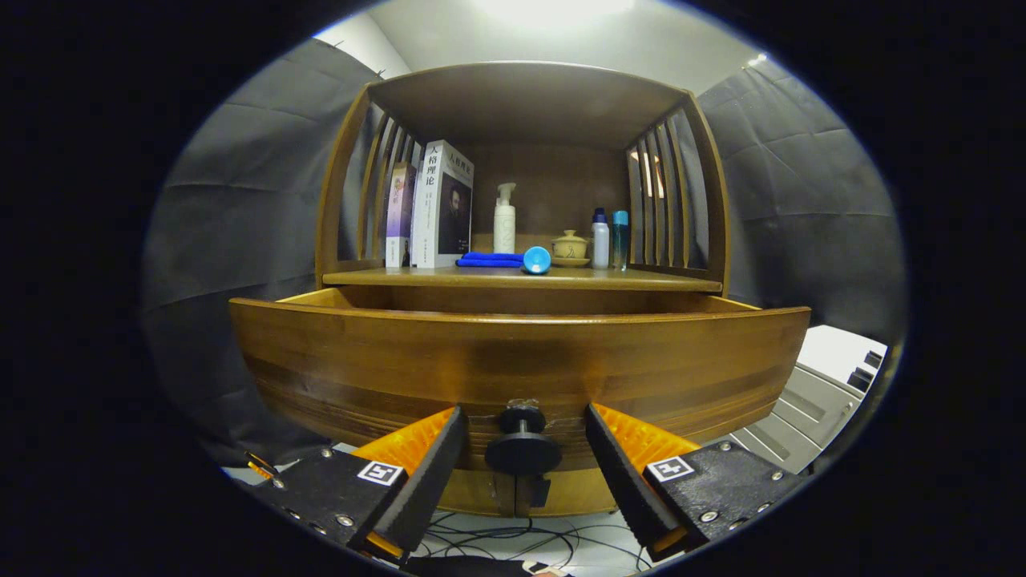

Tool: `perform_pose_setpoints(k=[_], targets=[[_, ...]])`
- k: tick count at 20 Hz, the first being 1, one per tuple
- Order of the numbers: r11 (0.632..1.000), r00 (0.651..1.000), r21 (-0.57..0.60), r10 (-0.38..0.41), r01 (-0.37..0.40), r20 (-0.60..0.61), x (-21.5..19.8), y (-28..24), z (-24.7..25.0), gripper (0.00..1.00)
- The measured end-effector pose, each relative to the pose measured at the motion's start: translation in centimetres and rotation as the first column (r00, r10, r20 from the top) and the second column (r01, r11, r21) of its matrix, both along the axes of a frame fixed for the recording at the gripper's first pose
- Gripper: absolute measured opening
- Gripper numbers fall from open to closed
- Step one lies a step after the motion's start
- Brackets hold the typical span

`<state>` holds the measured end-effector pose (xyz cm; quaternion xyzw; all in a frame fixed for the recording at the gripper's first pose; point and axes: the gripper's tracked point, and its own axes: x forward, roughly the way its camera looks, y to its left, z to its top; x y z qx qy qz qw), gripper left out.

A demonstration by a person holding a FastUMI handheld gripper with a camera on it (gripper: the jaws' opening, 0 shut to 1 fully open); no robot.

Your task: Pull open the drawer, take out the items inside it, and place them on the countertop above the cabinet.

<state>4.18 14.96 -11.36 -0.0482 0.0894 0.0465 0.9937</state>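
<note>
Grey cloth walls enclose a wooden cabinet (pixel 521 200) with slatted sides. Its countertop (pixel 641 278) carries, from left to right, two upright books (pixel 433 204), a folded blue cloth (pixel 489 260), a white pump bottle (pixel 504 218), a blue round object (pixel 536 260) lying just before the cloth, a small lidded cup (pixel 570 247) on a saucer, and two slim bottles (pixel 609 238) standing side by side. Below the countertop, the drawer (pixel 513 361) stands pulled out toward the camera; its front panel hides the interior, so the contents cannot be told. A dark round knob (pixel 523 442) projects from the lower middle of the drawer front. The gripper (pixel 523 461) is level with this knob: its fingers (pixel 437 473) are spread wide, one on each side of the knob, with a clear gap on both sides, touching and holding nothing. Beneath the fingers, cables (pixel 513 535) lie on a pale floor.
</note>
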Motion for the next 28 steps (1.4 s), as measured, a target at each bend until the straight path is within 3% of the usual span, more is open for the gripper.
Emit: perform_pose_setpoints(k=[28], targets=[[1.0,1.0,-0.003,-0.022,0.022,-0.016,8.2,1.4,-1.0,0.95]])
